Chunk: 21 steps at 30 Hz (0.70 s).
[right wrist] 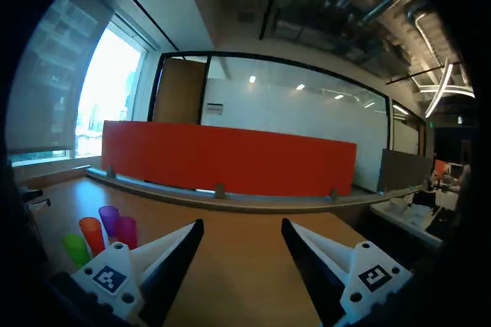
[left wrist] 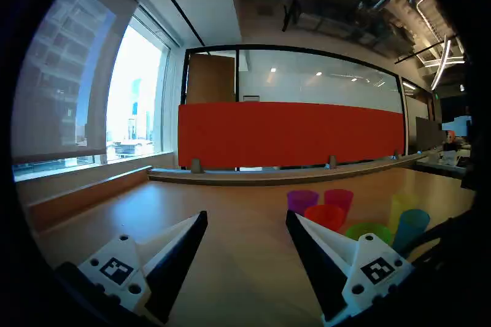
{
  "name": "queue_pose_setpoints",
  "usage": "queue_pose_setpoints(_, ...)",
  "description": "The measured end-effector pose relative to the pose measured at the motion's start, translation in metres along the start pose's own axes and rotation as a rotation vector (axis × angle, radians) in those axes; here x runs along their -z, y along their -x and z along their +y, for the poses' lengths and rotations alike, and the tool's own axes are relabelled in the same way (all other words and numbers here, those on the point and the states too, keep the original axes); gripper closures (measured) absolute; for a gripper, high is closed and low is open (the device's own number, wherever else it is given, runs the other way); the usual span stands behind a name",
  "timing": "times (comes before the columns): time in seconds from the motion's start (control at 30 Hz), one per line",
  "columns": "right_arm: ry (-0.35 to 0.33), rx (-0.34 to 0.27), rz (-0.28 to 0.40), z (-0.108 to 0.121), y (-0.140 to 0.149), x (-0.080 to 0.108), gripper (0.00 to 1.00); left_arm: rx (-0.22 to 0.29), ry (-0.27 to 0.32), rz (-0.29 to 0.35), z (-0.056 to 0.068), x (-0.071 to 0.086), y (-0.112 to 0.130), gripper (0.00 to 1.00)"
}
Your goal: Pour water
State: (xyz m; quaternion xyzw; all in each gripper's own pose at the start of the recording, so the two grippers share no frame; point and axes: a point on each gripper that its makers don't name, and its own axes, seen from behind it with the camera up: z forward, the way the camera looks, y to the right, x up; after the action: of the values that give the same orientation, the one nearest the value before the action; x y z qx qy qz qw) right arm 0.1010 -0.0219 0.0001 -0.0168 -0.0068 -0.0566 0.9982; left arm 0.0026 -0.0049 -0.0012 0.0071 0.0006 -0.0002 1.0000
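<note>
Several coloured plastic cups stand together on the wooden table. In the left gripper view they sit to the right: a purple cup [left wrist: 302, 200], a magenta cup [left wrist: 339, 199], an orange cup [left wrist: 324, 216], a green cup [left wrist: 368, 230], a yellow cup [left wrist: 402, 206] and a teal cup [left wrist: 410, 227]. My left gripper [left wrist: 245, 216] is open, low over the table, with the cups just beyond its right finger. In the right gripper view an orange cup [right wrist: 92, 234], a purple cup [right wrist: 109, 218], a magenta cup [right wrist: 126, 231] and a green cup [right wrist: 76, 248] stand at the far left. My right gripper [right wrist: 241, 223] is open with nothing between its fingers.
A red partition [left wrist: 288, 134] runs along the table's far edge, also in the right gripper view [right wrist: 227, 158]. Large windows [left wrist: 132, 103] line the left wall. Another desk with clutter [right wrist: 423, 207] stands to the right. Bare wooden table [right wrist: 245, 259] lies ahead of both grippers.
</note>
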Motion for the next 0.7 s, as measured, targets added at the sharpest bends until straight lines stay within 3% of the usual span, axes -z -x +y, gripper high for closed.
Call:
queue_pose_setpoints(0.4,0.027,0.074,0.077,0.009,0.0,0.006,0.02,0.0,0.0,0.0,0.0,0.0,0.0,0.05)
queue_pose_setpoints(0.7,0.01,0.02,0.096,0.011,0.022,0.01,0.01,-0.001,0.0,0.0,0.001,-0.001,0.0,0.05)
